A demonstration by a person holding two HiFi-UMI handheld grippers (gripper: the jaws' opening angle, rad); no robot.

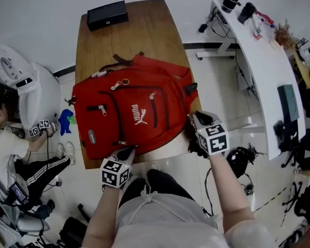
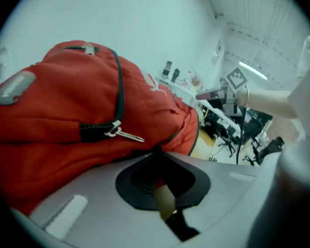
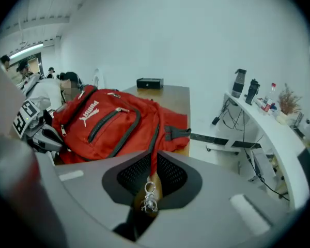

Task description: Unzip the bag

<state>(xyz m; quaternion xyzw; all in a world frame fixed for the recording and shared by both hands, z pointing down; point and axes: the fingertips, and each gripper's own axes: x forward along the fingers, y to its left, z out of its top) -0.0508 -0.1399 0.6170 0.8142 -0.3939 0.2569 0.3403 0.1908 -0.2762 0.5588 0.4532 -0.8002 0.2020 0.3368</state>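
Observation:
A red backpack lies flat on the wooden table, logo side up. My left gripper is at the bag's near edge. In the left gripper view its jaws are closed on a fold of red fabric, just below a black zip with a metal slider. My right gripper is at the bag's right side. In the right gripper view a red cord with a metal ring pull runs from the backpack into that gripper. A narrow gap shows between its jaws and the pull hangs loose in it.
A black box sits at the table's far end. A long white desk with bottles and gear stands to the right, across a strip of floor. A seated person and a white machine are close on the left.

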